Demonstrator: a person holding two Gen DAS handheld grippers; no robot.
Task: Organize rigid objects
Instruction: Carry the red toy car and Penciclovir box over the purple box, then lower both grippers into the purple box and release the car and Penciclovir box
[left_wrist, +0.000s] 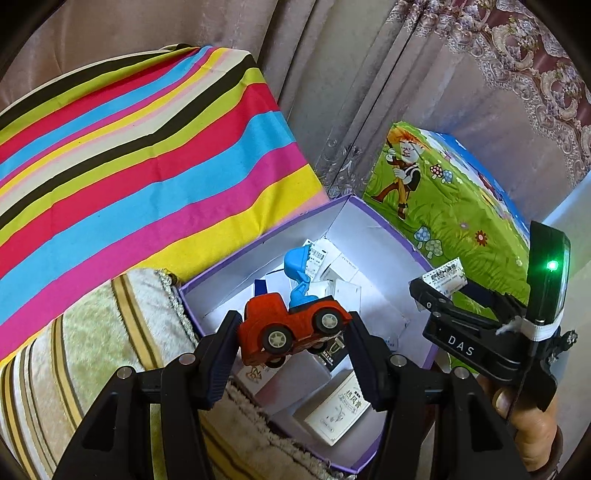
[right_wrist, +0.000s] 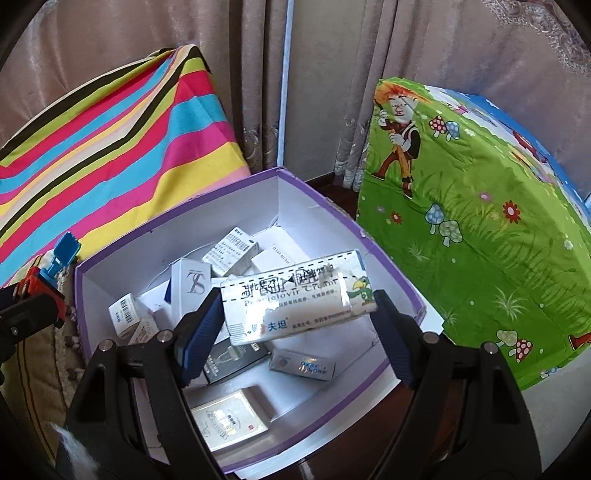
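Curtains hang behind an open purple-rimmed box (right_wrist: 384, 254) already holding several small cartons. Nearest the right camera, the right gripper (right_wrist: 295, 317) pinches a crumpled cream carton (right_wrist: 295, 302) end to end, its long axis running across between the pads, above the box. It looks light and crushable, so a gentle squeeze suits. The left gripper (left_wrist: 293, 332) clamps a red truck (left_wrist: 291, 328) nose-right over the box's near corner, likely stiff and heavier; its blue scoop points away.

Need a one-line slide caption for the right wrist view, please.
Right tongs grip a crumpled cream carton above the purple-rimmed box of small cartons; left tongs hold a red toy excavator at the frame's left edge.
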